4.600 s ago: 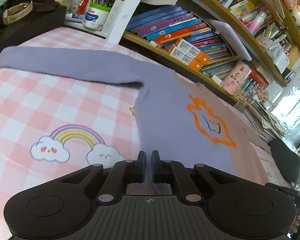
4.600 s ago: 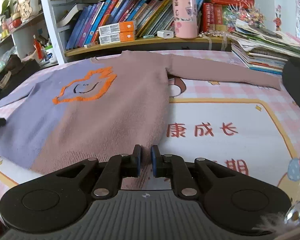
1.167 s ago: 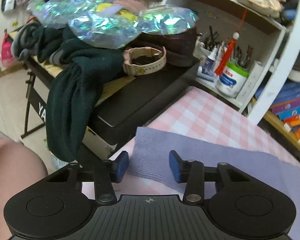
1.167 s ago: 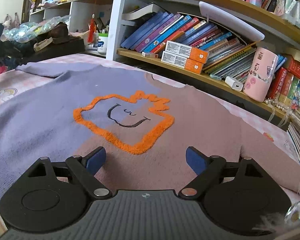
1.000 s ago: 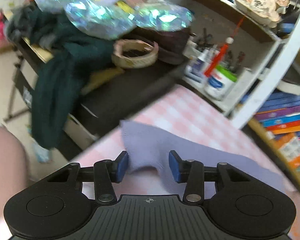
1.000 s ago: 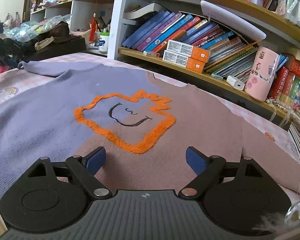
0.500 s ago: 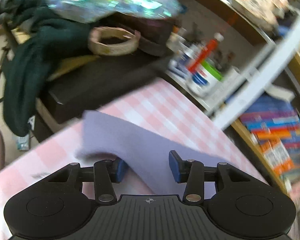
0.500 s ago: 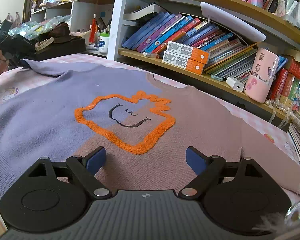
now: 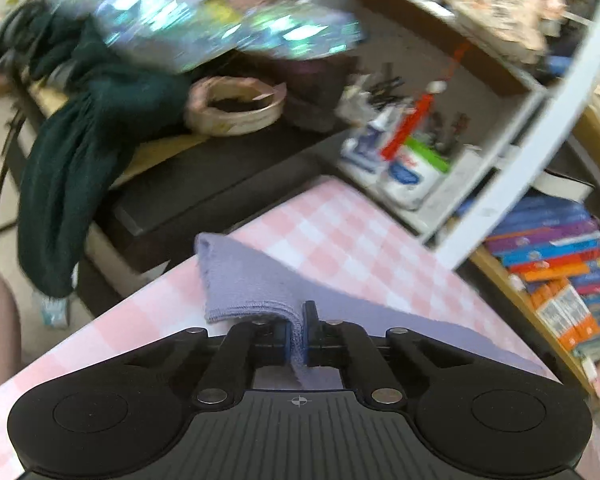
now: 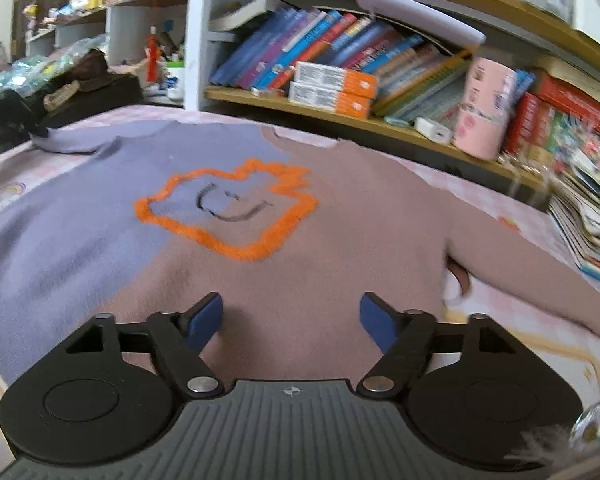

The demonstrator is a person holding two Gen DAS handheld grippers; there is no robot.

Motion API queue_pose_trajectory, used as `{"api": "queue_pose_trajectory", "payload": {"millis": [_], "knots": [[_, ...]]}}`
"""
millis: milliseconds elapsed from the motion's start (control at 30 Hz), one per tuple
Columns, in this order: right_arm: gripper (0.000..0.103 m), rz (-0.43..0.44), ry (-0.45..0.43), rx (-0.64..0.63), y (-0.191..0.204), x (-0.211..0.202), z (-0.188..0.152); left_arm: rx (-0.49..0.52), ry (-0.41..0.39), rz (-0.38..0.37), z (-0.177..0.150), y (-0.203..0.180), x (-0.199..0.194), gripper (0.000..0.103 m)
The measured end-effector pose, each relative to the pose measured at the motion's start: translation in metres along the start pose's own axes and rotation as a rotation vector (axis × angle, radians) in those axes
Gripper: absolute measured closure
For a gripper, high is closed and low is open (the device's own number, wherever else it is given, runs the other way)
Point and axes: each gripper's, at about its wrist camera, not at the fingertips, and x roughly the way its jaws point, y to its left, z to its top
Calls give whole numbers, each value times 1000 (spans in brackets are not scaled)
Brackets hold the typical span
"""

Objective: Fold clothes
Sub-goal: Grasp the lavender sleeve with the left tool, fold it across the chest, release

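A sweater [image 10: 260, 240], half lilac and half dusty pink with an orange outlined patch, lies flat on the pink checked tablecloth [image 9: 340, 232]. My left gripper [image 9: 298, 332] is shut on the cuff of the lilac sleeve [image 9: 252, 284] near the table's left corner, and the cuff bunches up between its pads. My right gripper [image 10: 290, 320] is open and empty, hovering over the pink lower body of the sweater. The pink sleeve [image 10: 540, 276] stretches out to the right. The left gripper [image 10: 40, 130] shows far left in the right wrist view.
A black keyboard-like stand [image 9: 204, 184] with dark green cloth [image 9: 76, 152] borders the table's left edge. Bookshelves [image 10: 340, 76] run along the back. A pink cup [image 10: 484, 116] and stacked magazines [image 10: 588, 220] stand at the right.
My left gripper has closed on the lilac sleeve cuff, which was lying between open pads. My right gripper stays open and has shifted slightly over the sweater.
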Motion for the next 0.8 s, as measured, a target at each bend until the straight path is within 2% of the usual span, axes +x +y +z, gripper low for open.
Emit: {"api": "queue_pose_trajectory", "payload": {"millis": [33,100,233,367,600,800], "knots": [[37,5,0,16,-2,-2,-3,25,-8,-13,2,-8,-4,100],[47,14,1,41,-7,-5,-5,66,-23,-53,7,-27,-13,100],[47,18,8,53,-9,-5,-5,136,-40,-170,16,-73,-28,100],[41,7,13,59,-10,-4,-5,173,-28,-306,15,-130,-30,100],[41,0,13,54,-9,-4,-6,216,17,-527,-13,-243,-15,100],[39,5,16,64,-10,-4,-5,230,62,-592,-41,-303,-1,100]]}}
